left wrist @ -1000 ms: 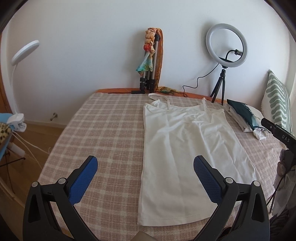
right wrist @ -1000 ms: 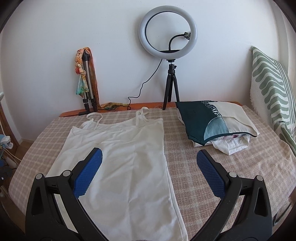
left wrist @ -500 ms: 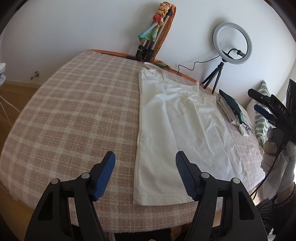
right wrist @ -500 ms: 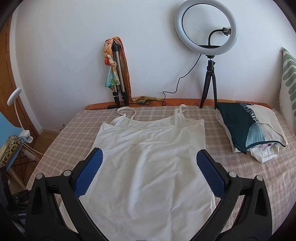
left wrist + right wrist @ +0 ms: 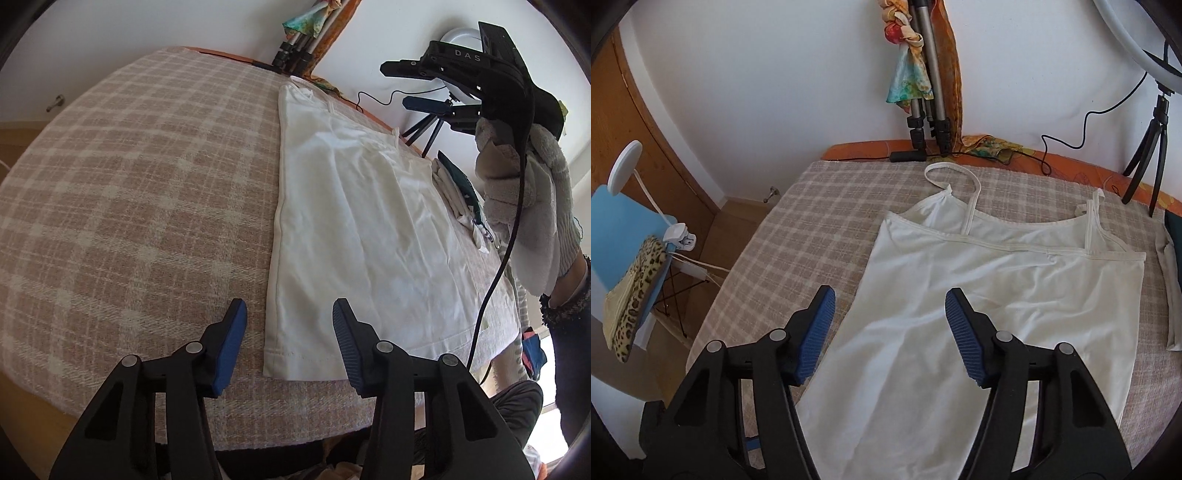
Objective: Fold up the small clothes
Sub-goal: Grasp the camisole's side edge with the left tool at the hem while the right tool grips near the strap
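On the checked bedspread (image 5: pixel 129 192), a white camisole (image 5: pixel 354 229) lies spread flat and unfolded, straps toward the wall and hem toward the near edge.

1. Left side: the left gripper (image 5: pixel 288 332) hovers over the near-left hem corner of the camisole. Its fingers are released, with blue pads (image 5: pixel 229 347) apart on either side of the corner. Nothing is grasped, and no contact with the fabric can be seen.

2. Centre: the camisole body shows light wrinkles only. No fold line is present, and both straps (image 5: pixel 955 184) lie loose at the top.

3. Right side: the right gripper (image 5: pixel 888 332) hangs above the left side edge of the camisole, nearer the strap end. Its fingers are likewise released and hold nothing. Beyond the garment's right edge, a stack of folded clothes (image 5: pixel 458 195) rests on the bedspread.

Status, as a judgement: the stack suggests finished items. For this camisole the folding has not begun; gripping the edge, folding and stacking all remain
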Action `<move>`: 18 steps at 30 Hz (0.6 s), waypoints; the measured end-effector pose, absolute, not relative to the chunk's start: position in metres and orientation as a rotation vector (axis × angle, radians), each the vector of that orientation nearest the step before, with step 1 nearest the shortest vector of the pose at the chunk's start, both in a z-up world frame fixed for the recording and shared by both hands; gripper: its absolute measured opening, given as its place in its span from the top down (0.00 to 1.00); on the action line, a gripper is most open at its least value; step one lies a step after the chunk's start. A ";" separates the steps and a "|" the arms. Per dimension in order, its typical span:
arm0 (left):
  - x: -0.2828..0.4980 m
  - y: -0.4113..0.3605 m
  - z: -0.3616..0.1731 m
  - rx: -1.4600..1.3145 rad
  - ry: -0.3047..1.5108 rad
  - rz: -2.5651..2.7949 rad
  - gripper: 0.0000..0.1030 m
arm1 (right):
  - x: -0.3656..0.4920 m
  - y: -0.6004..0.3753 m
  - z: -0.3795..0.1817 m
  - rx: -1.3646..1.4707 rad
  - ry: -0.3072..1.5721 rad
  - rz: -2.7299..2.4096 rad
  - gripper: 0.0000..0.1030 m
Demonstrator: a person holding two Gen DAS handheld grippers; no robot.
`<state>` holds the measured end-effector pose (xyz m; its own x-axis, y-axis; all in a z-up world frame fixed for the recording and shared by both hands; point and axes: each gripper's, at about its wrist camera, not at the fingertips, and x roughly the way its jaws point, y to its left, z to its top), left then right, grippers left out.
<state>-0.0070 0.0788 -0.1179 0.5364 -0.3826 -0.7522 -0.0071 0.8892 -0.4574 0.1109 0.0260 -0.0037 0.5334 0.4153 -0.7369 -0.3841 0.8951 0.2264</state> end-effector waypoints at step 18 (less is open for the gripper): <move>0.000 0.082 -0.126 -0.510 0.985 -0.290 0.86 | 0.214 0.126 -0.067 -0.075 1.097 0.415 0.59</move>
<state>-0.0001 0.0819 -0.1255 0.5279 -0.4553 -0.7169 0.0056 0.8460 -0.5332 0.2135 0.1257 -0.0668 0.3880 0.2895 -0.8750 -0.3626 0.9208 0.1439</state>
